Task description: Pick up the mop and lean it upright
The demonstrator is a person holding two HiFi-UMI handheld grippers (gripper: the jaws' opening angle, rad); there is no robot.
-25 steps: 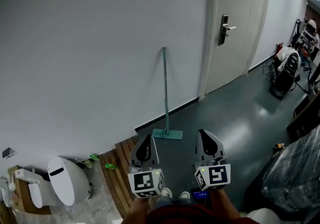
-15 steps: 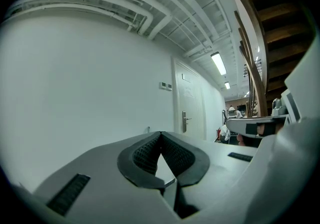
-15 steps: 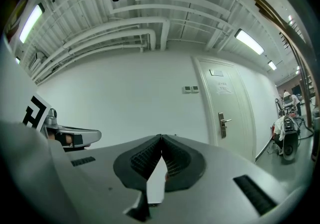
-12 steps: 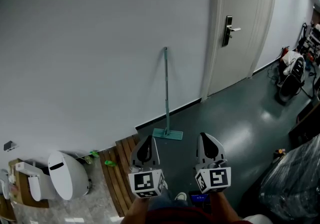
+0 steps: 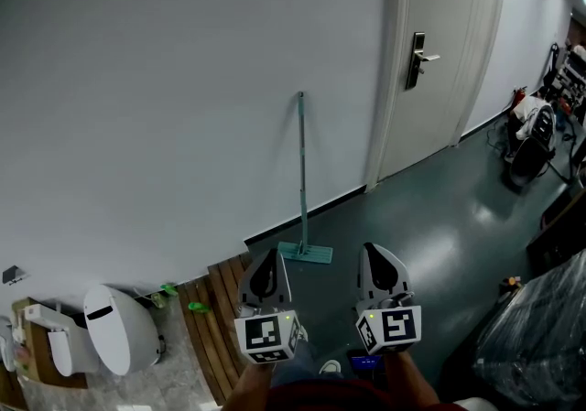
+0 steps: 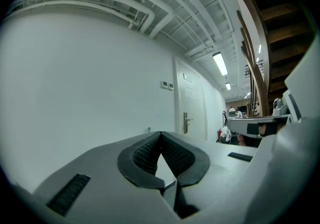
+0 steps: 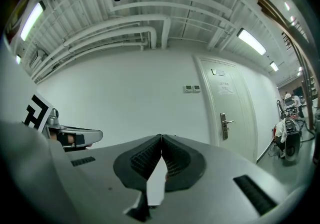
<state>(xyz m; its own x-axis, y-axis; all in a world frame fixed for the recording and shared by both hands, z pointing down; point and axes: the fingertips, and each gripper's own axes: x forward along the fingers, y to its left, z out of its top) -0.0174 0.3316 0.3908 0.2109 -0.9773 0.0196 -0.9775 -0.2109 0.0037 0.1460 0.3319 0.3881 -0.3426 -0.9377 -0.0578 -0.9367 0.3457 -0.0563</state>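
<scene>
A teal mop (image 5: 302,180) stands upright with its handle leaning against the white wall and its flat head (image 5: 306,254) on the dark floor. In the head view my left gripper (image 5: 265,264) and right gripper (image 5: 375,258) are held side by side, level, well short of the mop, and nothing touches it. Both are shut with nothing between the jaws. In the left gripper view the left gripper's (image 6: 160,135) dark pads meet at the tips. The right gripper's (image 7: 161,139) pads likewise meet in the right gripper view. Only the mop handle's top (image 6: 148,129) shows past the left jaws.
A white door (image 5: 430,43) with a lever handle is right of the mop. A white toilet (image 5: 110,329) and wooden slats (image 5: 215,318) lie at the lower left. Chairs and clutter (image 5: 531,125) stand at the far right, and a plastic-wrapped bundle (image 5: 540,327) at the lower right.
The view has drifted slightly, so the mop and door sit a little differently in frame. Both grippers keep the same pose, shut and side by side.
</scene>
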